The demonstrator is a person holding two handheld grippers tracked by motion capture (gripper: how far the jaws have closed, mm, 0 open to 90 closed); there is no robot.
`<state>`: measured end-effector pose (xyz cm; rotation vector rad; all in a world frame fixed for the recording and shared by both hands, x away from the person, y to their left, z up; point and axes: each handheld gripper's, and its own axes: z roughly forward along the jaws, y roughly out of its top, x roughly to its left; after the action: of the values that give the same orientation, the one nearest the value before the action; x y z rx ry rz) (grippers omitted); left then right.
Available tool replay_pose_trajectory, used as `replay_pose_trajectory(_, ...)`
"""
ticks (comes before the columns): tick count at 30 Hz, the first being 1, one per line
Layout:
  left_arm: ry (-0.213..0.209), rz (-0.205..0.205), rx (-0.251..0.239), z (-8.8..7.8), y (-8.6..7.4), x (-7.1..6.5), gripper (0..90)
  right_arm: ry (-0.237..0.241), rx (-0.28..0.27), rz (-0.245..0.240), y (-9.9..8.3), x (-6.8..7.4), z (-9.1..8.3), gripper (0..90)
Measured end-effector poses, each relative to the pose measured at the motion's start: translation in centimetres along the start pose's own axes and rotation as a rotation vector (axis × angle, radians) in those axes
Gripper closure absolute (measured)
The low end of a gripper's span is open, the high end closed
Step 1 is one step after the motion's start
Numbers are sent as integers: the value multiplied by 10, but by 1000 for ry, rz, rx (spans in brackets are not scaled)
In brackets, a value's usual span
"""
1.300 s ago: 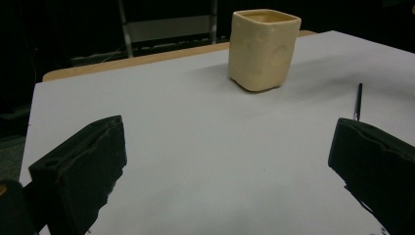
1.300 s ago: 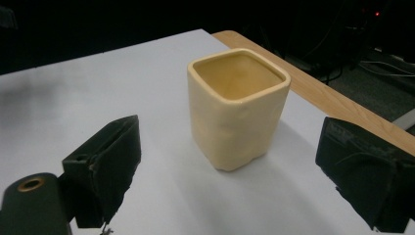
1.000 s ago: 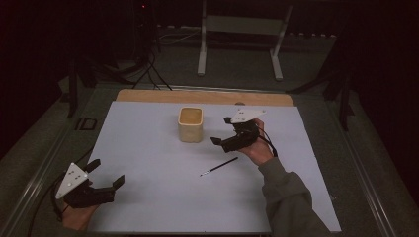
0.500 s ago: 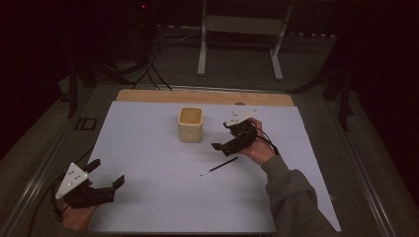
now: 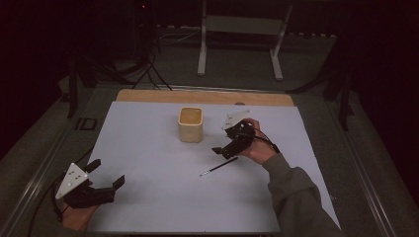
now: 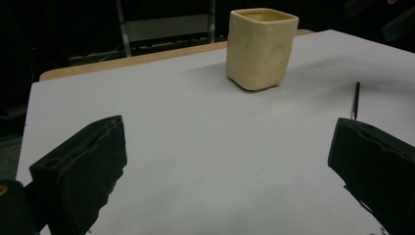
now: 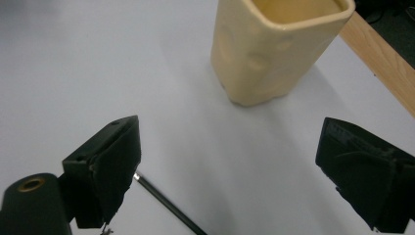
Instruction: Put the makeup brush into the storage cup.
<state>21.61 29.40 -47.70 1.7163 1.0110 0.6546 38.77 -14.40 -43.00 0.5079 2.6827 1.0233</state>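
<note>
A cream square cup (image 5: 190,124) stands upright on the white sheet, back of centre. A thin dark pen (image 5: 219,166) lies to its front right. My right gripper (image 5: 225,147) hovers open just above the pen's far end, right of the cup. In the right gripper view the cup (image 7: 279,46) sits ahead between the wide jaws, and the pen (image 7: 166,205) lies beside the left jaw. My left gripper (image 5: 107,172) rests open at the front left corner, holding nothing. From the left gripper view, the cup (image 6: 261,47) and pen (image 6: 356,100) lie far ahead.
The white sheet (image 5: 148,148) covers most of the table, with a wooden strip (image 5: 197,96) bare along the back edge. A metal stand (image 5: 237,29) and cables (image 5: 148,74) lie on the dark floor beyond. A person's sleeve (image 5: 296,192) crosses the front right.
My right gripper has come down and back toward the pen, away from the cup's right side. The left gripper has stayed still.
</note>
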Motion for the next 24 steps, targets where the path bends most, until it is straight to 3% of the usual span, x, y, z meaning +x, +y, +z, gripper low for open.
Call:
replay_pose_trajectory(16, -4, -1, 1, 0, 0, 0, 21, 0, 137, -112, 2, 4, 4, 96)
replay_pose_trajectory(20, -4, -3, 0, 0, 0, 0, 21, 8, 167, -137, 3, 3, 5, 96)
replay_pose_trajectory(21, -6, -2, 2, 0, 0, 0, 20, 34, 186, -139, 2, 1, 6, 96)
replay_pose_trajectory(24, -6, -2, 2, 0, 0, 0, 21, 47, 209, -138, 1, -1, 6, 96)
